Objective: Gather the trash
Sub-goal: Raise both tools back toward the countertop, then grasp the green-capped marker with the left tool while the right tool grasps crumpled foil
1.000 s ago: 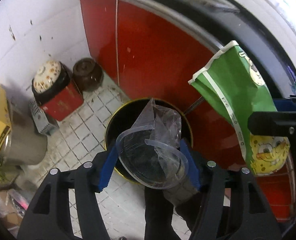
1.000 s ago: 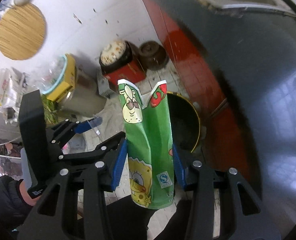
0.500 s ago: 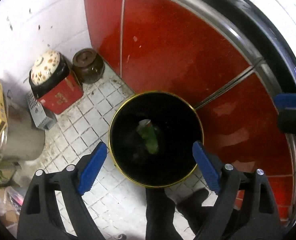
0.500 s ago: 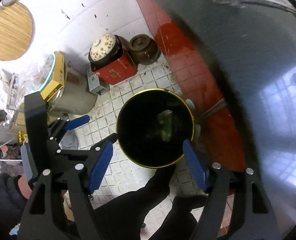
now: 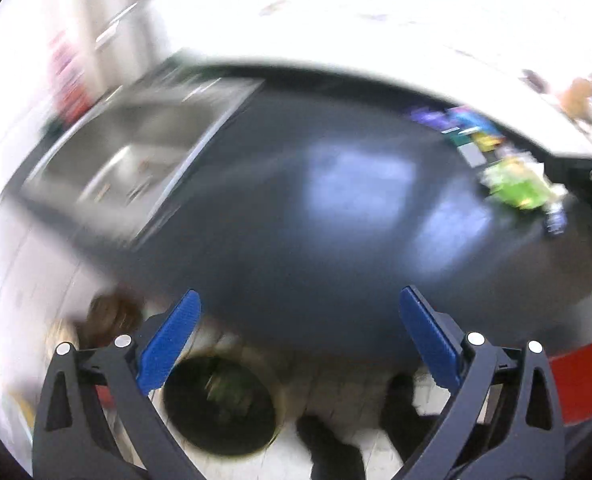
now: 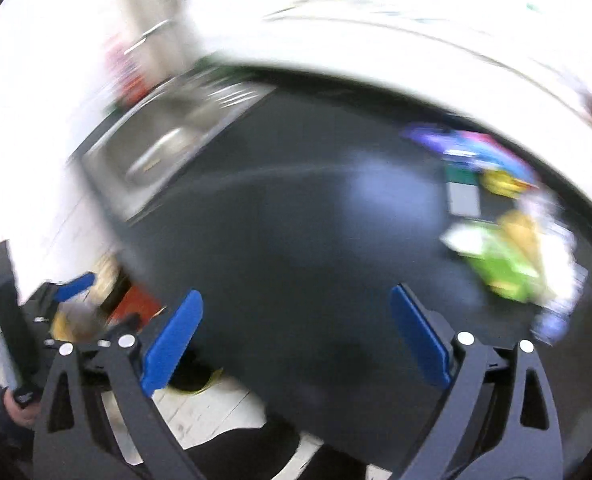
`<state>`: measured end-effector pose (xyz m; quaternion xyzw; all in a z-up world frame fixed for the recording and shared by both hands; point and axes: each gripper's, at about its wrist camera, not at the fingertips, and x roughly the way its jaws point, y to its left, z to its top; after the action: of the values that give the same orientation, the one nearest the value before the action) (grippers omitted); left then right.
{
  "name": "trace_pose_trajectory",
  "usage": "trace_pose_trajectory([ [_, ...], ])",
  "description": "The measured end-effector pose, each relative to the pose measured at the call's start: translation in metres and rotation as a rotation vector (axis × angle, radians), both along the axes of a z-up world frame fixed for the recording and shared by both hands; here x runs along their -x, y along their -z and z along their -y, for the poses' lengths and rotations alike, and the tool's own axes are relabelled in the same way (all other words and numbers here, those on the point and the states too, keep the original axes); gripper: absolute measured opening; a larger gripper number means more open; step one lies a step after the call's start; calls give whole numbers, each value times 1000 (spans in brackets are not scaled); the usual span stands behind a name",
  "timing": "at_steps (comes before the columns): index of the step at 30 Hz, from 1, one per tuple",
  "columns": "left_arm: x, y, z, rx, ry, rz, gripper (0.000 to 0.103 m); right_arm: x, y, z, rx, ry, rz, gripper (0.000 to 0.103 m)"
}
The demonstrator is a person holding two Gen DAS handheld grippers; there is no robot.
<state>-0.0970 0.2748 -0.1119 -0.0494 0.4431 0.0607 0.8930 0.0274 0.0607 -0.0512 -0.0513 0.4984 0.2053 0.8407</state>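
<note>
**Now both grippers face the dark counter with nothing held**

Right now your left gripper (image 5: pixel 299 312) has its 2 blue-padded fingers (image 5: pixel 168 344) spread wide, and nothing sits between them. Your right gripper (image 6: pixel 296 312) is the same: its blue fingers (image 6: pixel 420 336) stand well apart and grip nothing. Both views are heavily blurred, so fine detail is lost.

Ahead of you lies the dark grey glossy counter (image 5: pixel 296 216), with a stainless steel sink (image 5: pixel 124 152) set into its far left end. At the counter's right end rests a loose cluster of trash: a crumpled green and white snack wrapper (image 6: pixel 500 264) nearest you, and purple, blue and yellow packets (image 6: pixel 480 156) just beyond it. A small grey rectangular piece (image 6: pixel 462 198) sits between those 2 groups. The same green wrapper shows at the far right of the left wrist view (image 5: pixel 518 186).

Below the counter edge, on the white tiled floor (image 5: pixel 336 384), stands the round black bin with a yellow rim (image 5: pixel 220 404). Something green shows inside it, too smeared to name. The bin sits low in the left wrist view, beside your left finger. A brown round jar (image 5: pixel 112 316) stands on the floor to its left. In the right wrist view, your left gripper appears at the lower left (image 6: pixel 68 292).
</note>
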Motion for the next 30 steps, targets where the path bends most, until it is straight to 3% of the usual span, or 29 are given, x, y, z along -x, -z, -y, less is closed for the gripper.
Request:
trace_pose_trajectory([
  [4,-72,-25,82,21,147,21,96,-20,-11,118,-22,235,32,92],
  [10,-135,-36,175,80,242,-2,96,-22,-6,235,-79,429,24,92],
  [14,-166,-24,206,64,259,-37,96,-48,8,263,-92,430,11,92],
  [20,-224,-3,210,43,186,-80,96,-110,34,270,-86,359,-34,90],
  [28,-321,57,212,-11,85,-150,95,-213,110,262,1,275,-160,78],
  [30,-337,71,216,-41,94,-165,85,-227,129,261,17,265,-195,74],
])
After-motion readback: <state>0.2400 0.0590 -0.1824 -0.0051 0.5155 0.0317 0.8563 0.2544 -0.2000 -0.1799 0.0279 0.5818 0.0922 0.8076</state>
